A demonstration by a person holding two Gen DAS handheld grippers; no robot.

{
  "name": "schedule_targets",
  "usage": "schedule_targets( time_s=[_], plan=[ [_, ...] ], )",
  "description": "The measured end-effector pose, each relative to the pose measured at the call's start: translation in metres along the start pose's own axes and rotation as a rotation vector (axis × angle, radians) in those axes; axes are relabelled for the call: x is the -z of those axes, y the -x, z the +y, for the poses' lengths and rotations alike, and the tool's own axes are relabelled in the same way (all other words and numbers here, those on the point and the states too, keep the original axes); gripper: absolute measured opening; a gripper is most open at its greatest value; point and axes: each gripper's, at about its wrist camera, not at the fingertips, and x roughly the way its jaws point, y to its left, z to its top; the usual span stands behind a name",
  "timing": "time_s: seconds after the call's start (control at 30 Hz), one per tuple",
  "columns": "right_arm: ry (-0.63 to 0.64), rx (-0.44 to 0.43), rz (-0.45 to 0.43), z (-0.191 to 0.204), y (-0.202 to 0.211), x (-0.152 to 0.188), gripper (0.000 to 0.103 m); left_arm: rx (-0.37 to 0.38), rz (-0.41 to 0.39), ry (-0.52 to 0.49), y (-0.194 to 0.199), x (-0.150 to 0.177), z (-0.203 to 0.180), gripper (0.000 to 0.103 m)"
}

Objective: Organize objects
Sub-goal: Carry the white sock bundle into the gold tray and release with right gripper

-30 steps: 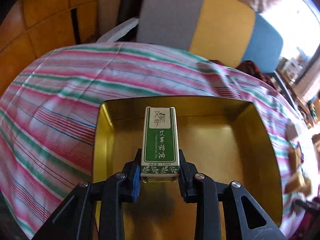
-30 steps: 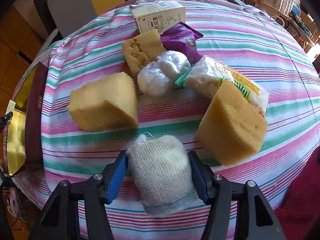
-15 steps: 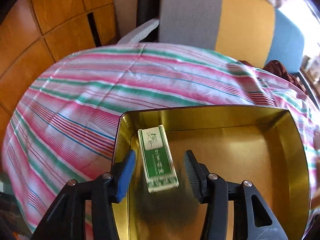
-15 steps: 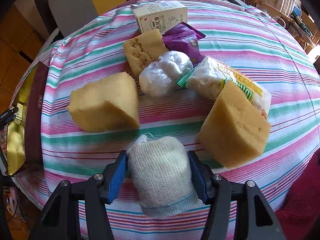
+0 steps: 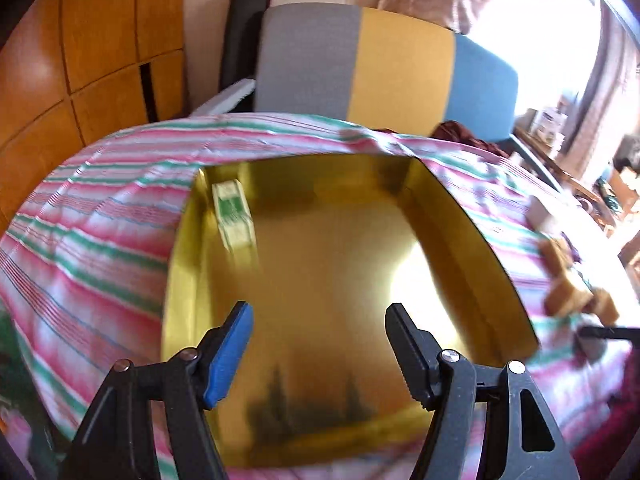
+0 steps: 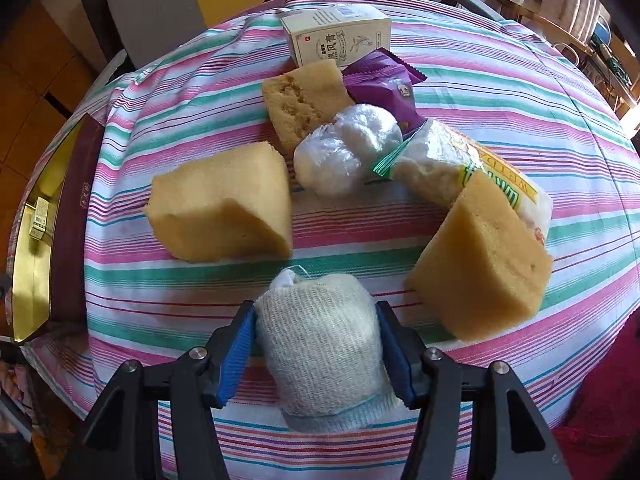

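A small green-and-white oil box (image 5: pixel 234 220) lies in the far left corner of the open gold tin (image 5: pixel 320 264). My left gripper (image 5: pixel 318 326) is open and empty, raised above the tin's near part. In the right wrist view my right gripper (image 6: pixel 316 340) is shut on a rolled white sock (image 6: pixel 324 356) resting on the striped cloth. The tin (image 6: pixel 30 280) and the box (image 6: pixel 40 218) also show at that view's left edge.
Beyond the sock lie yellow sponges (image 6: pixel 224 204) (image 6: pixel 480 264) (image 6: pixel 304 100), a plastic-wrapped white ball (image 6: pixel 344 148), a green-printed packet (image 6: pixel 460 160), a purple wrapper (image 6: pixel 384 88) and a cream carton (image 6: pixel 340 36). A grey, yellow and blue chair back (image 5: pixel 384 72) stands behind the table.
My left gripper let go of the oil box, opened wide and pulled back and up. The box now lies in the tin's far left corner. The right gripper has stayed on the sock.
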Motion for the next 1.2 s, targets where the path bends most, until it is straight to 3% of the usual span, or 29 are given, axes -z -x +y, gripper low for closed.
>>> schedule_targets(
  time_s=[0.27,0.57,0.73,0.87,0.97,1.07,1.2],
  plan=[
    [0.036,0.037,-0.005,0.009,-0.003,-0.001,0.059,0.012,0.009,-0.067,0.013,0.032,-0.03,0.069],
    [0.064,0.068,-0.024,0.018,-0.003,-0.004,0.057,0.004,0.014,-0.041,0.019,0.04,-0.015,0.072],
    [0.068,0.006,-0.117,0.036,0.032,-0.006,0.057,-0.03,-0.021,-0.001,0.032,0.038,0.008,0.072],
    [0.15,-0.106,-0.223,0.087,0.073,-0.014,0.057,-0.067,-0.038,0.065,0.042,0.035,0.035,0.074],
    [0.251,-0.246,-0.238,0.144,0.084,-0.022,0.057,-0.1,-0.046,0.108,0.048,0.036,0.056,0.074],
    [0.33,-0.352,-0.165,0.206,0.065,-0.029,0.057,-0.12,-0.046,0.154,0.052,0.038,0.075,0.074],
    [0.382,-0.421,-0.048,0.285,0.021,-0.034,0.057,-0.139,-0.053,0.195,0.056,0.042,0.093,0.074]
  ],
)
